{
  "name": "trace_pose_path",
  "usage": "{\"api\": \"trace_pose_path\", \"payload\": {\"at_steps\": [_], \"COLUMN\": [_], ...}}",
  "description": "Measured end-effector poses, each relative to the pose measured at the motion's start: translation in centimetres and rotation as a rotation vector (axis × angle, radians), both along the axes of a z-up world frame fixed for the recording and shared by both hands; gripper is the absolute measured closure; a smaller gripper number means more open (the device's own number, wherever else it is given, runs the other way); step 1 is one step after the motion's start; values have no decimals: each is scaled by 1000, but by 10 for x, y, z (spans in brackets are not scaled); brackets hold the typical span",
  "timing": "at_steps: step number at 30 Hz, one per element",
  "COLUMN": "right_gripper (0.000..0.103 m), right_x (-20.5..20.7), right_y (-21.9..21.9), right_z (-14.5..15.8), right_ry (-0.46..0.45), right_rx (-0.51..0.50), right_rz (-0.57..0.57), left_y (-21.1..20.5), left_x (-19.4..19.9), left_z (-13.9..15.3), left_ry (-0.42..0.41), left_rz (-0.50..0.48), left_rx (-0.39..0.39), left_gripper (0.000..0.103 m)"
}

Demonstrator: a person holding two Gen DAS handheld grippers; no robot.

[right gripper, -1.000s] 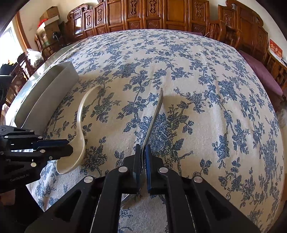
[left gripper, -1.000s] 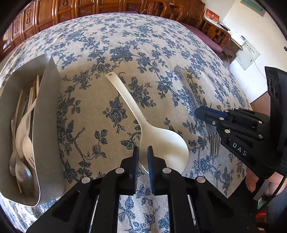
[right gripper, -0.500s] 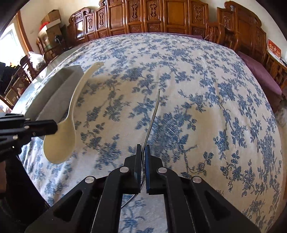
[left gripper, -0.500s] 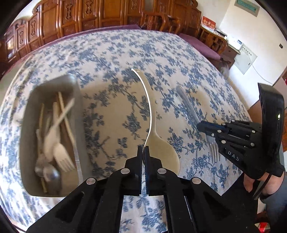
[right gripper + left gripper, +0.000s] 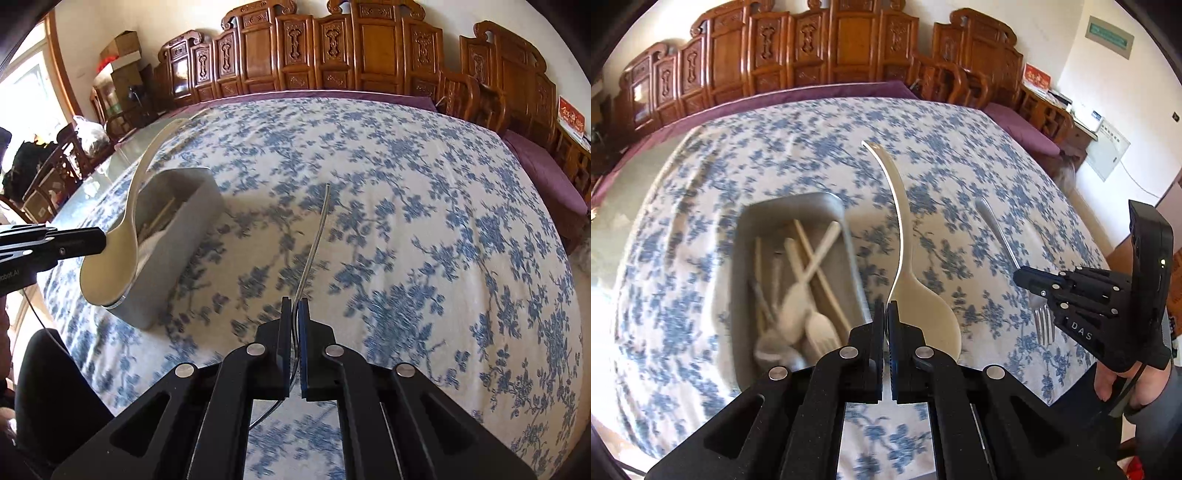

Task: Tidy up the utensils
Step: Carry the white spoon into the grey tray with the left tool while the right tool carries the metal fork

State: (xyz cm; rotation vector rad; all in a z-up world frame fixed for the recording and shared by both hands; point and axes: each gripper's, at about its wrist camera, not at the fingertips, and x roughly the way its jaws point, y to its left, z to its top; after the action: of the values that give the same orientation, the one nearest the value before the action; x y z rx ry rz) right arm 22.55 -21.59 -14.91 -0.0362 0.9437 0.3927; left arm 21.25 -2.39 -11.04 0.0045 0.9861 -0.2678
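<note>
My left gripper [image 5: 886,310] is shut on the bowl edge of a large cream serving spoon [image 5: 905,236] and holds it in the air, handle pointing away. It also shows in the right wrist view [image 5: 110,258], in front of the grey tray [image 5: 177,236]. My right gripper [image 5: 294,306] is shut on a metal fork [image 5: 314,243], lifted above the cloth. In the left wrist view the fork [image 5: 1001,236] hangs from the right gripper [image 5: 1030,277], tines toward me. The grey tray [image 5: 746,258] holds several spoons and chopsticks.
The table carries a blue floral cloth [image 5: 406,221]. Carved wooden chairs [image 5: 332,48] line its far side. A person's hand [image 5: 1126,384] holds the right gripper at the table's near right edge.
Both grippers have lifted their utensils off the cloth. The left gripper closed fully on the spoon and rose. The tray has shifted toward the middle of the left view.
</note>
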Motion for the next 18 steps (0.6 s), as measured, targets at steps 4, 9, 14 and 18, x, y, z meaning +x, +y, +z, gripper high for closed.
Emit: {"api": "trace_pose_path", "payload": {"at_steps": [4, 9, 14, 18], "right_gripper": [99, 99, 99, 99], "right_x": [0, -1, 0, 1], "right_y": [15, 35, 47, 54], "right_z": [5, 10, 15, 20], "right_ry": [-6, -13, -20, -25], "right_rx": [9, 15, 14, 16], "right_rz": [14, 42, 64, 72], "left_y": [19, 40, 56, 63], "left_x": [1, 6, 15, 22], "left_z": [3, -4, -19, -31], "left_ry": [-3, 13, 43, 65], "left_rz": [14, 33, 50, 55], "left_rx": [13, 40, 72, 92], "left_gripper": [102, 102, 102, 102]}}
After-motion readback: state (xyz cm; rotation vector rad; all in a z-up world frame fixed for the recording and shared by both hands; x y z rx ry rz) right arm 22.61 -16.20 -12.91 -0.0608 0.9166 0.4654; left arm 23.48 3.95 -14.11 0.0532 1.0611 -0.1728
